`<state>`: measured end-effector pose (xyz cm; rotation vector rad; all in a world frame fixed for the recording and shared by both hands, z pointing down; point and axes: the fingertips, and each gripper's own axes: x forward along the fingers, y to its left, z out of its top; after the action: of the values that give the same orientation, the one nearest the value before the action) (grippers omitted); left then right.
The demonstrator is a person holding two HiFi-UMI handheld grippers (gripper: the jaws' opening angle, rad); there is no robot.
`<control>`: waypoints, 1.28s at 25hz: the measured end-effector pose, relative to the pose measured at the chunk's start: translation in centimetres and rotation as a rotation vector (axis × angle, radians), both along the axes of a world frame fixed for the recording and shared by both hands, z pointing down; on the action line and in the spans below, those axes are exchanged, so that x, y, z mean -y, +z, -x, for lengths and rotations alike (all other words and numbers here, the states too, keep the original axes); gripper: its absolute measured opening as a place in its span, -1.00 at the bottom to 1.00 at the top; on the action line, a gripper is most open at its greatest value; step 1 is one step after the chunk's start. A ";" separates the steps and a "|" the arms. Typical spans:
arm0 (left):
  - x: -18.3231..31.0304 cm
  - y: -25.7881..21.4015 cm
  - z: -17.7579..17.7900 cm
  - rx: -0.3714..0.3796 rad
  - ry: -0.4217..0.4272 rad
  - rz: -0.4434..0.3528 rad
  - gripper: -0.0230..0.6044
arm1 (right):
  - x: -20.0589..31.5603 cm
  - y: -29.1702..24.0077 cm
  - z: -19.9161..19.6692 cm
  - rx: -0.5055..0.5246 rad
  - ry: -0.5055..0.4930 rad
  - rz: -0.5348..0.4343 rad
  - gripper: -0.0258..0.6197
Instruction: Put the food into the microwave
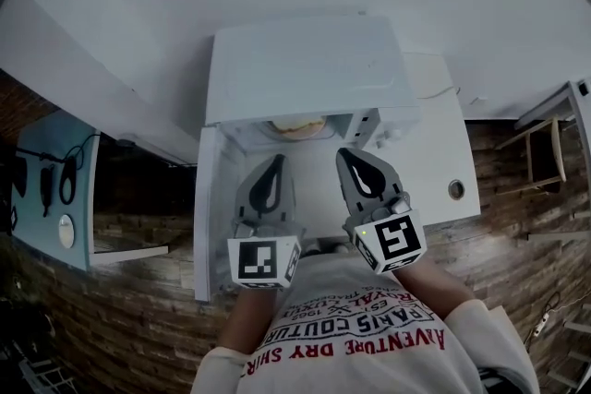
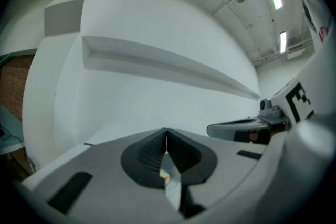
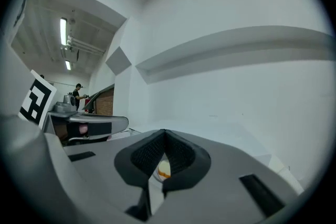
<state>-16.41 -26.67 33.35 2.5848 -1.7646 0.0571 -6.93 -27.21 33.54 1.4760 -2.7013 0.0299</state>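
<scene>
Head view, left to right.

- Door (image 1: pixel 207 226): white, swung open, just left of the left tongs.
- Left tongs (image 1: pixel 276 161): jaws closed tip to tip with nothing between them. The tips are in front of the open cavity, short of the food. The marker cube sits at the near end, above a white sleeve (image 1: pixel 231 364).
- Microwave (image 1: pixel 305 74): white, straight beyond both tongs, with its cavity open towards them.
- Food (image 1: pixel 297 126): pale and round, lying inside the cavity at its far edge. It is beyond the tips of both tongs, roughly on the line between them, and touches neither. In the right gripper view it shows as a pale, orange-edged patch (image 3: pixel 164 170) through the loop behind the joined tips. A smaller scrap of it shows the same way in the left gripper view.
- Right tongs (image 1: pixel 343 152): jaws closed and empty, beside the left tongs and apart from them, with tips slightly nearer the food.
- White top (image 1: pixel 434 143): right of the right tongs, with a round fitting (image 1: pixel 456 189) in it.
</scene>
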 end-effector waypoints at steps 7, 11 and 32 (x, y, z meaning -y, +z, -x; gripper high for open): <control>-1.0 -1.9 -1.2 0.068 -0.007 -0.029 -0.90 | -0.9 0.2 -0.5 -0.014 -0.010 -0.011 -0.88; -0.8 -1.5 -1.1 0.080 -0.001 -0.027 -0.90 | -0.8 0.2 -0.5 -0.020 -0.019 -0.012 -0.89; 1.6 0.8 -1.5 0.050 0.005 0.038 -0.90 | 2.0 3.0 -1.5 -0.020 -0.003 0.087 -0.89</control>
<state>-14.92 -28.23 34.10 2.5835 -1.7551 0.1551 -5.41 -29.21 36.58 1.4404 -2.6497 0.1301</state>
